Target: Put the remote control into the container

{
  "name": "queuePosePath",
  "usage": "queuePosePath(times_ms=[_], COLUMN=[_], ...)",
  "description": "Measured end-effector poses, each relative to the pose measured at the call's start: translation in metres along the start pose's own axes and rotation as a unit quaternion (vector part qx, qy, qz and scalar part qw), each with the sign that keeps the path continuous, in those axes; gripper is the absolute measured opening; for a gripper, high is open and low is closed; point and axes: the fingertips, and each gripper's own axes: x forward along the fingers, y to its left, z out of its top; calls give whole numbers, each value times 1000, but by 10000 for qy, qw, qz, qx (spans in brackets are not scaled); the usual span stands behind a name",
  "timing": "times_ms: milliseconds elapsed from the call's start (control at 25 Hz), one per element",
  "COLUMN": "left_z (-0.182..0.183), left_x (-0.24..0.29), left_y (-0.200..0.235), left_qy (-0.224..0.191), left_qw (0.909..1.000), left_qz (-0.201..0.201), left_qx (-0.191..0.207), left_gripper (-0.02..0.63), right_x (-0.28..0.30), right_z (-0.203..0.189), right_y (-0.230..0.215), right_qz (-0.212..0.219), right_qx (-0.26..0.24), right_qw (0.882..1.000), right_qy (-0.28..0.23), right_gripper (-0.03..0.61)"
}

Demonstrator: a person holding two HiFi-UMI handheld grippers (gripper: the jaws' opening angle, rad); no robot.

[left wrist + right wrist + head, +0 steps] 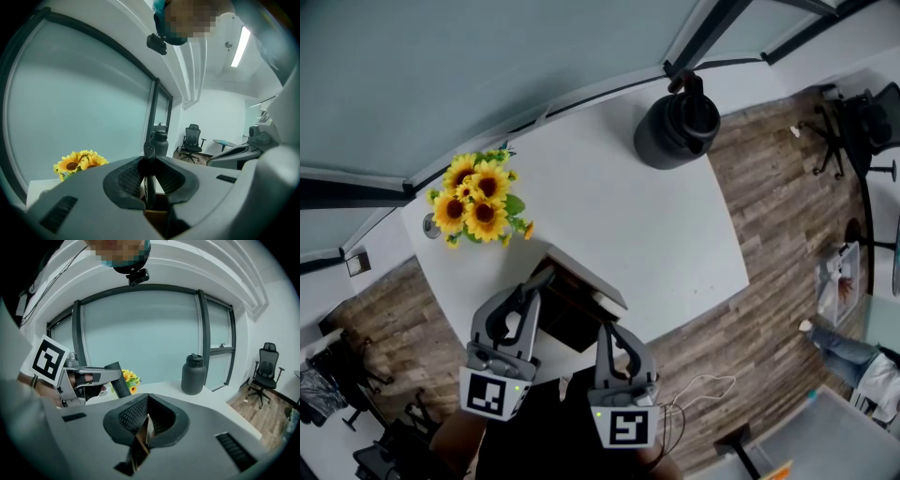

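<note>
The container is a dark cardboard box (572, 317) at the table's near edge, with a pale flap (592, 279) standing open on its far side. My left gripper (542, 279) is at the box's left corner. In the left gripper view its jaws (149, 161) are shut on a thin dark edge of the box, with brown cardboard (157, 216) below. My right gripper (605, 326) is at the box's right side, shut (146, 416) on a thin brown cardboard flap (139, 441). No remote control shows in any view.
On the white table (656, 234) a bunch of sunflowers (478, 202) stands at the far left and a dark jug (677, 127) at the far right corner. Wood floor surrounds the table, with office chairs (853, 122) at the right.
</note>
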Motion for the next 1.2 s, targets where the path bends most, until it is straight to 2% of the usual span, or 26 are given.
queuePosePath(times_ms=[320,1200], left_z=[-7,-29], left_x=[6,25], left_y=[1,4], left_qy=[58,390], left_qw=[10000,9992], left_qz=[-4,-4], left_qx=[-48,-115], left_gripper=[78,78], right_x=[2,12], right_z=[1,-7], right_y=[1,-3], right_qz=[4,3], right_qx=[-37,80], right_qw=[10000,9999], right_qy=[-87,103], right_gripper=[5,5])
